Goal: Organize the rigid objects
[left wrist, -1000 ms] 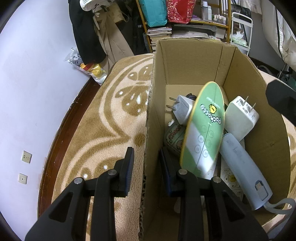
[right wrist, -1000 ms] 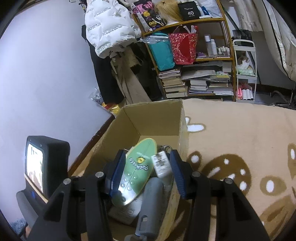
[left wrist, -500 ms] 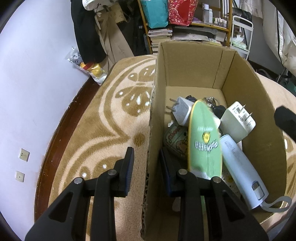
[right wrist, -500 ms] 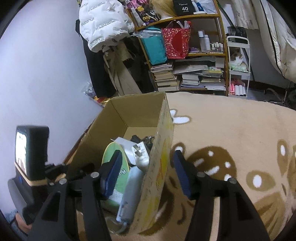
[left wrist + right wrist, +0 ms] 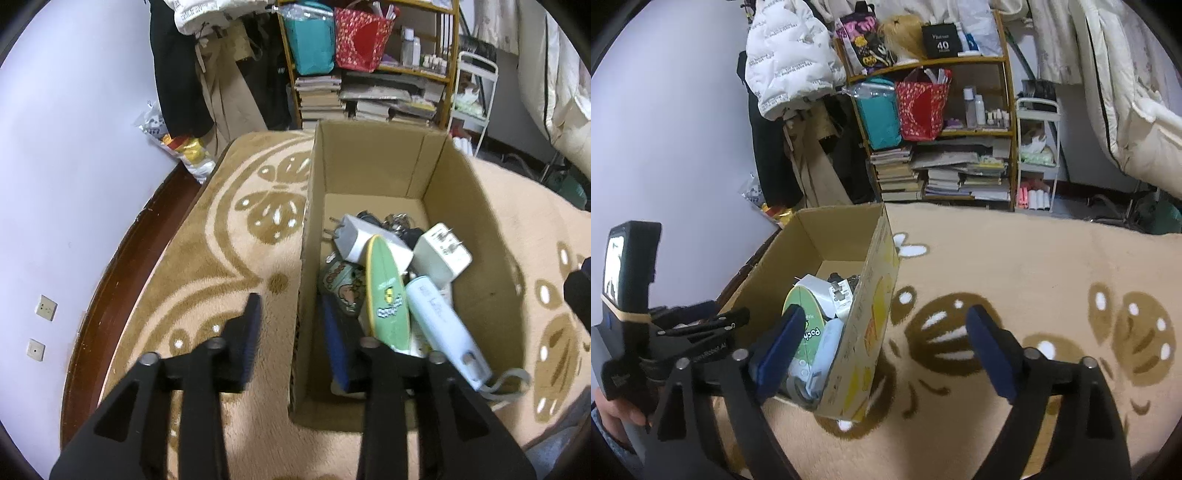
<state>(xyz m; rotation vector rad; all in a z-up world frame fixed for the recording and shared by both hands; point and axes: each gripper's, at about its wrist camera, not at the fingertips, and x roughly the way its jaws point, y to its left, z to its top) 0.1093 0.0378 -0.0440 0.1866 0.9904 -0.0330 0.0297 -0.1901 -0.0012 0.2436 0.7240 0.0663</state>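
Two grippers, both empty. Left gripper (image 5: 291, 336) fingers have just spread and straddle the near-left wall of the cardboard box (image 5: 373, 166), no longer pinching it. Right gripper (image 5: 882, 350) fingers have opened wide across the box's right wall. Green oval toy (image 5: 386, 291) lies inside among chargers (image 5: 441, 254), evidently deposited there.

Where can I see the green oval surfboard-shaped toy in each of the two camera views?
Left wrist view: the green oval surfboard-shaped toy leans inside the open cardboard box, centre-right, between a white charger and a pale blue handle.
Right wrist view: partly hidden behind the gripper's left finger, inside the box, lower left.
Shared landmark: the red patterned bag on the shelf.
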